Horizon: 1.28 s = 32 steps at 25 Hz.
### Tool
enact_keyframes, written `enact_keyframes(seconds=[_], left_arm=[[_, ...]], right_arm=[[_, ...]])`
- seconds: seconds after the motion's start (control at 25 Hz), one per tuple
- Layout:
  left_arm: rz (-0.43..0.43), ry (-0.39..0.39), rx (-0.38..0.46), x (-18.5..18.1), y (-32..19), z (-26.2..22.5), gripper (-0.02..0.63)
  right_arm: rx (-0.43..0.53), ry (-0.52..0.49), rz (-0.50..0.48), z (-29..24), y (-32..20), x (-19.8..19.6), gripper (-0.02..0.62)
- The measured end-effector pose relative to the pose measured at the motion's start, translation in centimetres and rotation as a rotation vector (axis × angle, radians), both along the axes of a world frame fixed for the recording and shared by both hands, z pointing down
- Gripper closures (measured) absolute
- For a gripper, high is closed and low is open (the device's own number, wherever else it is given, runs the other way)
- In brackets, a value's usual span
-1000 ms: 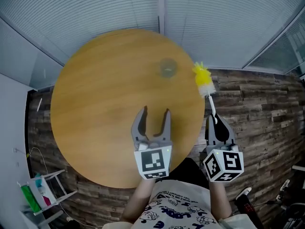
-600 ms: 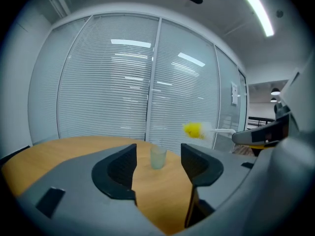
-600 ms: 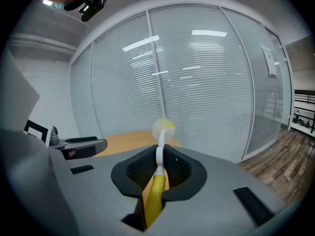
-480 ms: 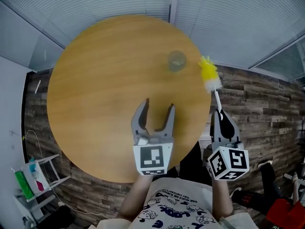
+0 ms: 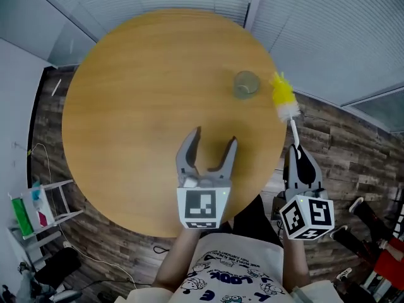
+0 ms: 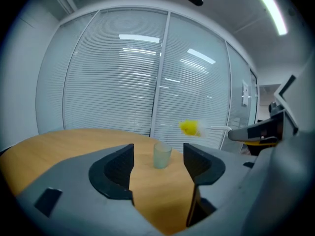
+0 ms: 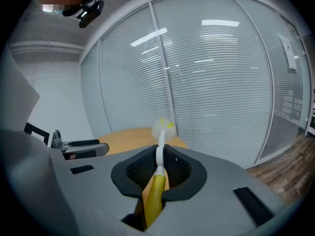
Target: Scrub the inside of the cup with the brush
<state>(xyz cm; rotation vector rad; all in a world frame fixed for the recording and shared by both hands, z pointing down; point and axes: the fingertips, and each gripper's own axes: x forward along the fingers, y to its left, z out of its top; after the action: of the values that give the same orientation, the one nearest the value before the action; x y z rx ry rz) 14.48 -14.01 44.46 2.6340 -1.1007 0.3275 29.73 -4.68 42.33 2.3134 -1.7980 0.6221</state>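
A small translucent cup (image 5: 246,84) stands upright near the far right rim of the round wooden table (image 5: 126,106); it also shows between the jaws in the left gripper view, cup (image 6: 162,156), well ahead of them. My left gripper (image 5: 211,147) hovers over the table short of the cup, open, its jaws having just been opening with nothing between them. My right gripper (image 5: 300,160) is shut on the brush handle (image 7: 156,191). The brush's yellow and white head (image 5: 283,97) sticks out forward, just right of the cup, off the table's rim.
Slatted blinds behind glass walls ring the far side. The floor around the table is dark wood planks. A small white rack (image 5: 38,210) with coloured items stands on the floor at the left. My torso is at the bottom edge.
Both grippers have moved forward toward the cup, and the brush head now sits closer beside it. The left jaws stand wider than before.
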Motion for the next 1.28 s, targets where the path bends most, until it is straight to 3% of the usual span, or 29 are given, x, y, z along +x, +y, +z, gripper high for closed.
enact_keyframes(seconds=[0.24, 0.48, 0.76, 1.0, 1.28], left_arm=[[-0.020, -0.042, -0.012, 2.4, -2.1, 1.6, 0.295], [-0.024, -0.013, 0.006, 5.3, -3.9, 2.6, 0.280], [-0.037, -0.077, -0.017, 8.2, -6.0, 5.5, 0.257], [-0.050, -0.066, -0.099, 9.1, -7.7, 8.8, 0.227], [-0.054, -0.097, -0.133, 11.2, -8.9, 11.5, 0.215]], right_arm=[[-0.014, -0.022, -0.067, 1.0, -3.5, 2.4, 0.549], [-0.023, -0.046, -0.120, 1.7, -6.1, 4.7, 0.549], [-0.032, -0.064, -0.178, 2.4, -8.6, 7.5, 0.549], [-0.079, -0.087, -0.217, 4.3, -10.9, 8.2, 0.549], [-0.107, -0.106, -0.243, 6.0, -12.1, 9.9, 0.549]])
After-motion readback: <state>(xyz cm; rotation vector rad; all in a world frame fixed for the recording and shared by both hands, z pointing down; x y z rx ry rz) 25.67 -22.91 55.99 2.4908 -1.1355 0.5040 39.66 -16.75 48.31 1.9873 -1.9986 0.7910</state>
